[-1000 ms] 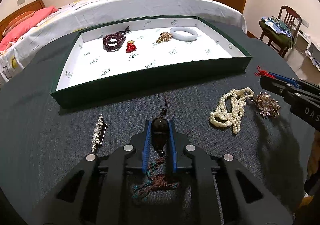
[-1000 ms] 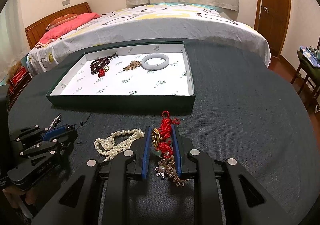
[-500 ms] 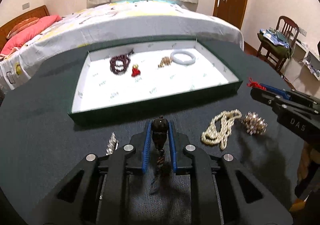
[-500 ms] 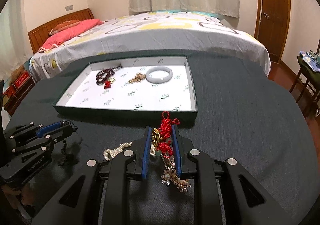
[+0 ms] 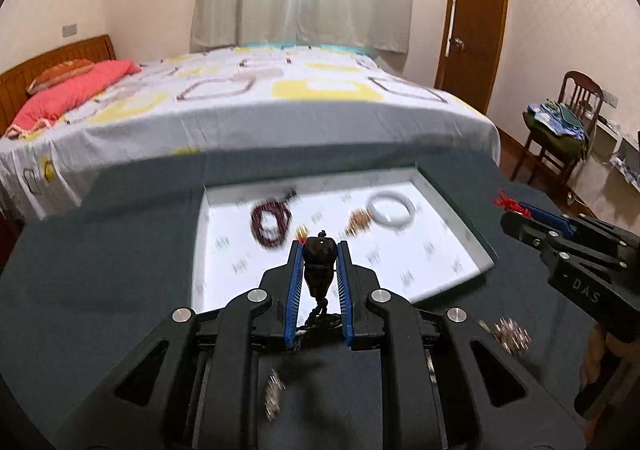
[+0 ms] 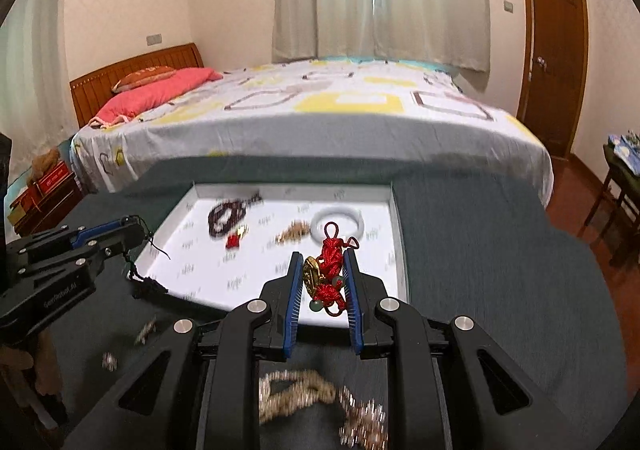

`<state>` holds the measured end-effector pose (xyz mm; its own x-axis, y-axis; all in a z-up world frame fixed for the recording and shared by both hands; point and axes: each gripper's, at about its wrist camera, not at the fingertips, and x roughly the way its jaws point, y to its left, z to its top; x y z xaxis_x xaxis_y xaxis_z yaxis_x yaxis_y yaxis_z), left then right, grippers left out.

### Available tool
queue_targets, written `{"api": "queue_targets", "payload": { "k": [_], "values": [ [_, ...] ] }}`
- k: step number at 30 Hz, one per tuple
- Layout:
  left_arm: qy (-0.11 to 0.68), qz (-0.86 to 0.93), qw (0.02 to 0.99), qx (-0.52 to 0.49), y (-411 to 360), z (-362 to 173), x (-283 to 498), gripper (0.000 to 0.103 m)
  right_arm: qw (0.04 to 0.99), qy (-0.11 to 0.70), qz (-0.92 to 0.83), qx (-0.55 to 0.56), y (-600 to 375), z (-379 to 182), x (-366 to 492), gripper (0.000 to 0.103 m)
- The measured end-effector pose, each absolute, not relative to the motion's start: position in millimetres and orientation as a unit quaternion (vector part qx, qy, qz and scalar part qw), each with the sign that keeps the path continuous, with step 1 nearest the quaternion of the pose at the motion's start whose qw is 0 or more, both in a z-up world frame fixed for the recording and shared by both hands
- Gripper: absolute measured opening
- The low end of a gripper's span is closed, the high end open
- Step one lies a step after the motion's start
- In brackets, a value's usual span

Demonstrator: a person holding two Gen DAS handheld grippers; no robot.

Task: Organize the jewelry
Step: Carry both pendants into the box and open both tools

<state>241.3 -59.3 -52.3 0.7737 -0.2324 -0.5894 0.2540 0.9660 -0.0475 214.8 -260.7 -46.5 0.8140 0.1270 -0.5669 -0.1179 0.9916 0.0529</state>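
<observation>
My left gripper (image 5: 319, 248) is shut on a dark bead pendant (image 5: 319, 262) with a cord tassel, held above the table at the near edge of the white-lined tray (image 5: 460, 226). My right gripper (image 6: 323, 260) is shut on a red knotted charm (image 6: 330, 270) with a gold piece, also lifted near the tray (image 6: 394, 218). The tray holds a dark bead bracelet (image 5: 270, 220), a white bangle (image 5: 390, 206), a gold piece (image 5: 358, 220) and a small red charm (image 6: 234, 240). The right gripper also shows in the left wrist view (image 5: 516, 218), the left gripper in the right wrist view (image 6: 134, 230).
On the dark table lie a pearl necklace (image 6: 296, 394), a flower brooch (image 5: 512, 336) and a silver bar brooch (image 5: 273, 396). A bed (image 5: 260, 102) stands beyond the table. A chair (image 5: 568, 122) and a door (image 5: 474, 18) are to the right.
Both grippers have risen and moved forward toward the tray with their pieces lifted off the table. The pearl necklace and brooches have dropped low in both views.
</observation>
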Motion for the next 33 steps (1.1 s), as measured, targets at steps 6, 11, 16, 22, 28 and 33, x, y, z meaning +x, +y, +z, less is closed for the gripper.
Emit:
{"api": "queue_targets", "payload": {
  "k": [6,11,16,22,28,33],
  "values": [
    [0.289,-0.121,0.95,0.016,-57.8,-41.7,279.6,0.017,0.959,0.278,0.059,0.0,-258.7,-35.0,247.7,0.021],
    [0.306,-0.115,0.945,0.017,-58.2,-61.0,308.2,0.017,0.951,0.304,0.061,0.005,-258.9,-54.9,277.6,0.021],
    [0.349,-0.109,0.931,0.021,-55.4,-95.3,327.8,0.017,0.937,0.345,0.061,0.003,-258.2,-87.4,298.6,0.021],
    [0.387,-0.104,0.916,0.027,-51.0,-125.0,340.4,0.017,0.922,0.381,0.062,0.004,-256.5,-113.0,312.5,0.021],
    [0.417,-0.104,0.903,0.024,-46.8,-138.5,348.4,0.017,0.911,0.407,0.064,-0.003,-252.9,-127.9,323.3,0.021],
    [0.436,-0.106,0.893,0.025,-44.9,-146.9,352.7,0.017,0.904,0.422,0.071,-0.006,-251.8,-135.0,326.9,0.021]
  ]
}}
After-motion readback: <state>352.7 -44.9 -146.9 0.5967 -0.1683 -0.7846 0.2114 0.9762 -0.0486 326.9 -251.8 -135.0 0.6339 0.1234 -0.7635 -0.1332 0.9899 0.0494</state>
